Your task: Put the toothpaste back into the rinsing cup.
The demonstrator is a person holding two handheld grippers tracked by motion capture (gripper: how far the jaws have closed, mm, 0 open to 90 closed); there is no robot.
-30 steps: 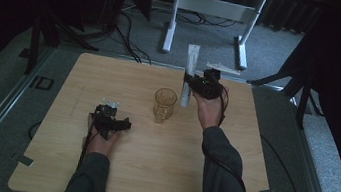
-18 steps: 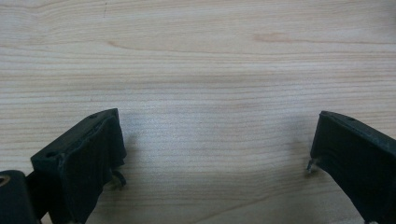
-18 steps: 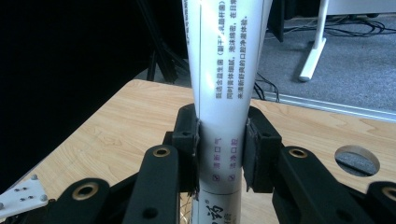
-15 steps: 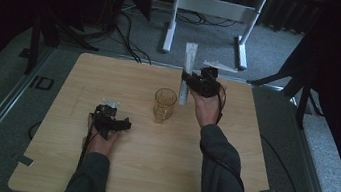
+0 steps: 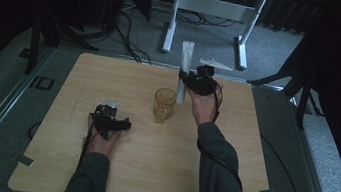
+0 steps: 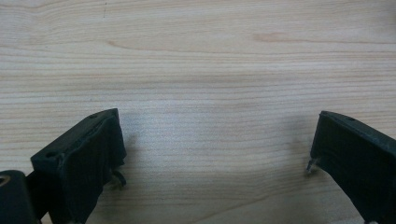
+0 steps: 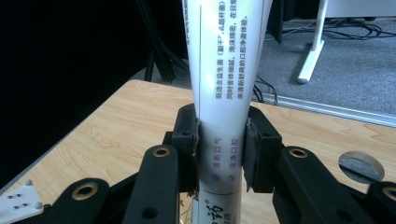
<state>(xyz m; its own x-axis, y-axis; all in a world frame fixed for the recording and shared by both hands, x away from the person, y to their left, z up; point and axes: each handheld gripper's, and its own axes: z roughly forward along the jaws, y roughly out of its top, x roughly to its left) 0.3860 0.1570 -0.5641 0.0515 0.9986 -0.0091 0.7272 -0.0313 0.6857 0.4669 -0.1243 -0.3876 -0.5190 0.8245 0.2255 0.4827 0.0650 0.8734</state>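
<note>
R hand-held gripper (image 7: pixel 219 154) pinching a white toothpaste tube (image 7: pixel 224 93), tube upright, jaws clamped on its lower body w/ print facing the cam. High view: tube (image 5: pixel 185 65) held at far side of table (image 5: pixel 157 175), just beside & right of the amber glass mug (image 5: pixel 164 104), tube's lower end hidden behind gripper/mug so can't tell if it touches the wood. My guess at the job: stand the tube in the mug. Risks from here: (1) tube is soft, grip sits low on it, so the tall top could sway or buckle if I swing fast; (2) jaws squeeze a round, slick body, so it may slip or rotate in the pads; (3) mug is light & close, so clipping its rim w/ tube end or my knuckles would tip or shove it; (4) letting go too high over the mug, tube may bounce out or knock it over. Pose: R forearm reaches fwd across table, wrist cocked, R hand-held gripper (image 5: pixel 195 82) roughly level, pointing left toward mug. L hand-held gripper (image 5: pixel 110 120) rests low on near-left of table, well apart from mug; its own view shows the jaws spread wide over bare wood (image 6: pixel 210 70), nothing between them. L forearm lies straight in from near edge, idle.
</note>
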